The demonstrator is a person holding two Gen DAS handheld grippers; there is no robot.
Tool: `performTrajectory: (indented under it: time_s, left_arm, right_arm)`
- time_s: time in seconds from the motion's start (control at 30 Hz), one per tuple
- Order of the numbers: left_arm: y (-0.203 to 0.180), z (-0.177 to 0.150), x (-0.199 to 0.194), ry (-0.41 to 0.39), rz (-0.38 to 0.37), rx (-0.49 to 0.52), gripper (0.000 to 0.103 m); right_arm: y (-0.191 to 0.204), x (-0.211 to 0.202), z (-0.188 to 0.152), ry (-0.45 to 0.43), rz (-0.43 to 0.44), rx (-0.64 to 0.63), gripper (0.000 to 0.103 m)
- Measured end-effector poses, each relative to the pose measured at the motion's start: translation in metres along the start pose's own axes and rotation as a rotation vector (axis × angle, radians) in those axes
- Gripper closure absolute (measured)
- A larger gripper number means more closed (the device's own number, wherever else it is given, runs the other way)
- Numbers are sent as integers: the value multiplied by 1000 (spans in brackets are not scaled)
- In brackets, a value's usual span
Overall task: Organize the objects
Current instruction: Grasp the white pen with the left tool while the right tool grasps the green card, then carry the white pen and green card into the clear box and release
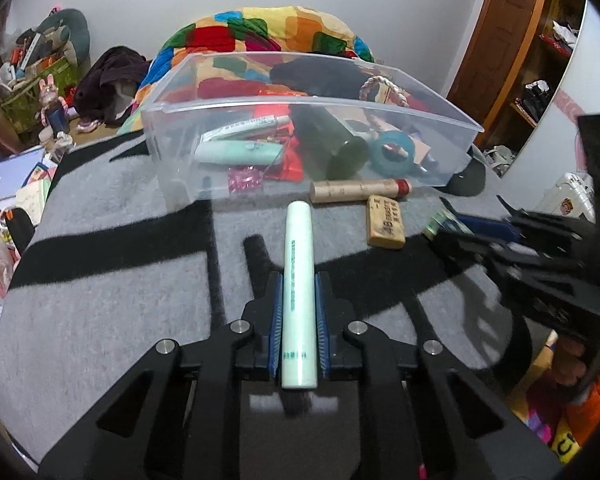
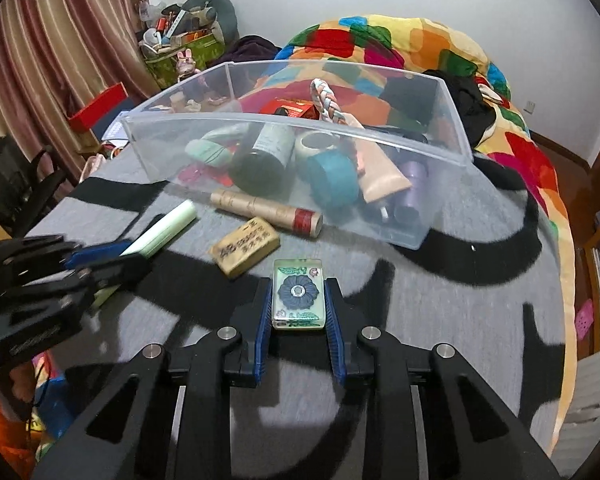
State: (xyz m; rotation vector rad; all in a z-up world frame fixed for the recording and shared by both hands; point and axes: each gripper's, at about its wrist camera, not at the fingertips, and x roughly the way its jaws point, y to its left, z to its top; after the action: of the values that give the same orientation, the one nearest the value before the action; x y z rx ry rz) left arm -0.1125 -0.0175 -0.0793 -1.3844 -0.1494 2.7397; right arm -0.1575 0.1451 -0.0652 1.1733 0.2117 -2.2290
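My left gripper is shut on a pale green tube, held above the grey and black blanket; the tube also shows in the right wrist view. My right gripper is shut on a small clear tile with a blue flower. A clear plastic bin stands ahead, holding tubes, a dark green bottle, a teal tape roll and more. A brown cardboard tube and a tan eraser block lie in front of the bin.
A multicoloured quilt is piled behind the bin. Cluttered bags and boxes stand at the far left by a curtain. A wooden shelf is at the right. The bed edge drops off at both sides.
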Motion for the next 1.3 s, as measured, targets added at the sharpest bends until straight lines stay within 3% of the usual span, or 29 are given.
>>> performTrajectory:
  time_s: [0.23,0.6,0.8,1.3]
  left_arm:
    - [1,5,-6,-19,-32,-16,88]
    - [-5,31,-61,-171,-58,-4,88]
    - [-6,49,-72,-219,-62,2,88]
    - [5,90,-21,-156,-38,-25,88]
  right_arm:
    - [0,-26,-1,-61,2,19,81]
    - [0,-61,30,-187,-12,28,81]
    - [-9,-66,46,-218,-32,62,81]
    - [-26,-38,80,-188,-62,81,81]
